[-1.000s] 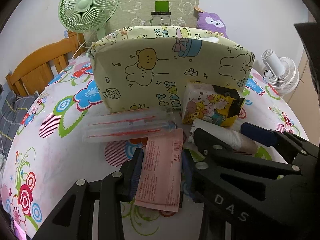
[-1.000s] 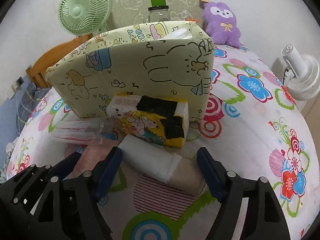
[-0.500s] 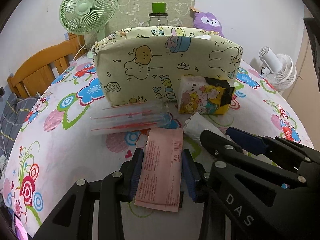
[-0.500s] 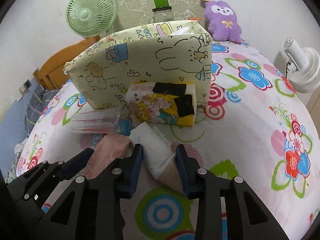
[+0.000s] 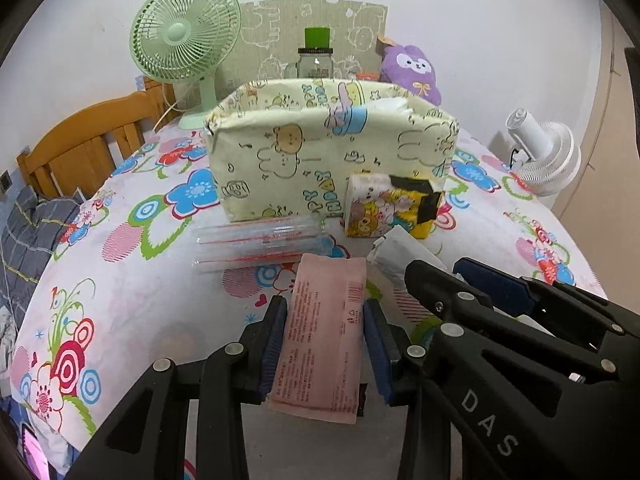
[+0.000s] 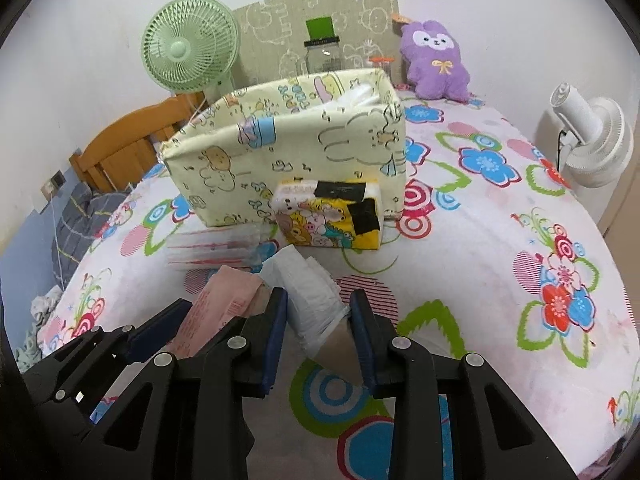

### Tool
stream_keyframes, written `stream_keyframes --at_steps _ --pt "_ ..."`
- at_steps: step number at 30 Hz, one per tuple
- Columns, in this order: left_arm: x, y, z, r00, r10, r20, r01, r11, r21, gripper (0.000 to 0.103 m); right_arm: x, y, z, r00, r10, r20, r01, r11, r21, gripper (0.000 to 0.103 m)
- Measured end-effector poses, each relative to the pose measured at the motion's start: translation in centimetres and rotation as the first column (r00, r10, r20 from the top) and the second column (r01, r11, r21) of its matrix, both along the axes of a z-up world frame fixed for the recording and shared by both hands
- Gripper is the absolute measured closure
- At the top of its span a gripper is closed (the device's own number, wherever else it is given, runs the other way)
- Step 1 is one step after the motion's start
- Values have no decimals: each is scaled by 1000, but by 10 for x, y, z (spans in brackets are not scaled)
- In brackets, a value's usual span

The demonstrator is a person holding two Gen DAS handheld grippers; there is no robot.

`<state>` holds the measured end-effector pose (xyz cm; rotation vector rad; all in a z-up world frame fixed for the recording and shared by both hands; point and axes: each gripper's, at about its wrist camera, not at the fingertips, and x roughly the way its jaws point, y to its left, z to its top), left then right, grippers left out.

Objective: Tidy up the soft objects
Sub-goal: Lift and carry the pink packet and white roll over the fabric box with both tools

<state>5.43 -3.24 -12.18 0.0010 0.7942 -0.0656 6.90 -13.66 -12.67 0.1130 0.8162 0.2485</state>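
Note:
My left gripper (image 5: 325, 332) is shut on a flat pink packet (image 5: 324, 336), held just above the flowered tablecloth. My right gripper (image 6: 320, 322) is shut on a white tissue pack (image 6: 310, 292) with a tan end, also lifted off the cloth. Both show side by side in each view: the right gripper (image 5: 472, 276) is to the right of the pink packet, which appears again (image 6: 216, 312) left of the tissue pack. Ahead stands a pale yellow cartoon fabric box (image 5: 332, 152) (image 6: 288, 148), open on top, with something white inside it. A yellow cartoon tissue pack (image 5: 392, 210) (image 6: 332, 216) leans against its front.
A clear packet with red stripes (image 5: 260, 244) lies in front of the box. Behind are a green fan (image 5: 186, 36), a glass jar with a green lid (image 5: 316, 56) and a purple plush (image 6: 436, 60). A white fan (image 6: 592, 136) stands at the right edge, a wooden chair (image 5: 84, 152) at the left.
My right gripper closed on the white tissue pack and lifted it. Both grippers pulled back and up from the fabric box, the left still holding the pink packet.

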Motion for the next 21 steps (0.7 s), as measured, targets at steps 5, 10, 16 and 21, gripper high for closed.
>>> stream_keyframes --at_steps 5,10,16,21 --pt "-4 1 11 1000 2 26 -2 1000 -6 63 -4 -1 12 1000 -6 19 6 1000 5 68" --pt "-9 1 24 999 5 51 -5 1000 -4 63 -10 0 27 998 -22 59 23 1000 -13 68" --pt "-14 0 40 996 1 84 -1 1000 0 63 -17 -2 44 995 -35 94 36 999 -11 68" --pt "-17 1 51 995 3 100 -3 1000 -3 63 -22 -3 57 993 -41 111 42 999 -14 68"
